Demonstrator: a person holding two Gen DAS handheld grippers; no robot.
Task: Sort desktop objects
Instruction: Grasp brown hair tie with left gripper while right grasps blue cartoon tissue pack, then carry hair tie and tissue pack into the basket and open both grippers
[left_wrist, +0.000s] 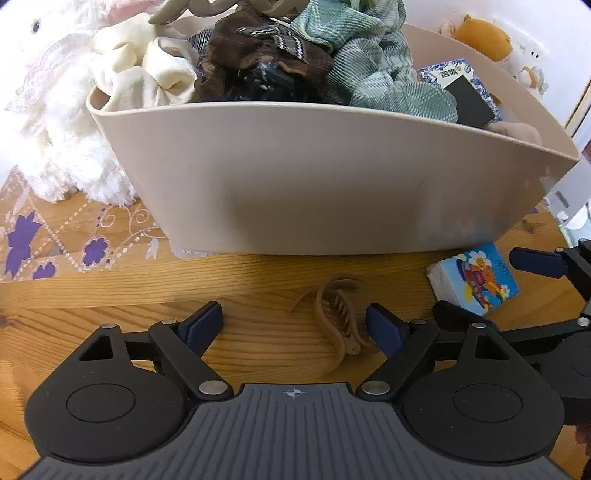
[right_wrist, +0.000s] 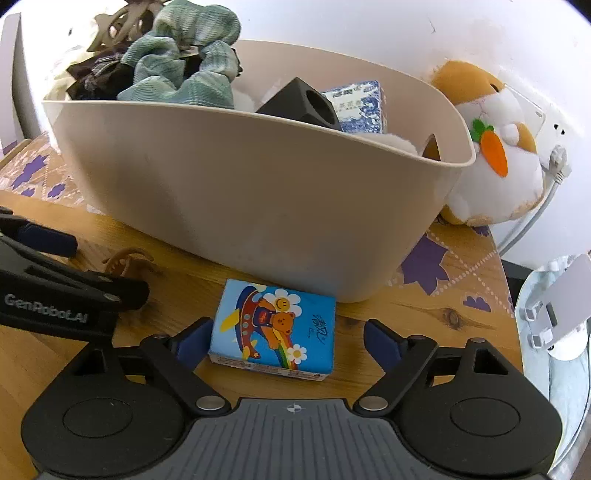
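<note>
A brown hair claw clip (left_wrist: 338, 325) lies on the wooden table in front of the beige bin (left_wrist: 314, 177). My left gripper (left_wrist: 295, 326) is open around the clip, which lies close to the right pad. A blue cartoon tissue pack (right_wrist: 275, 328) lies flat before the bin (right_wrist: 258, 192). My right gripper (right_wrist: 288, 339) is open, with the pack between its fingers. The left pad is at the pack's edge and the right pad stands clear of it. Each view shows the other gripper: the right gripper (left_wrist: 476, 282) around the tissue pack (left_wrist: 480, 269), the left gripper (right_wrist: 110, 267) over the clip (right_wrist: 125, 258).
The bin holds a green scrunchie (right_wrist: 184, 66), dark and cream cloth pieces, a black block (right_wrist: 299, 103) and a blue-white pack (right_wrist: 362, 107). A white plush (left_wrist: 62, 129) stands to its left, an orange-white plush (right_wrist: 495, 147) to its right. The table edge and a white stand (right_wrist: 565, 314) are at the right.
</note>
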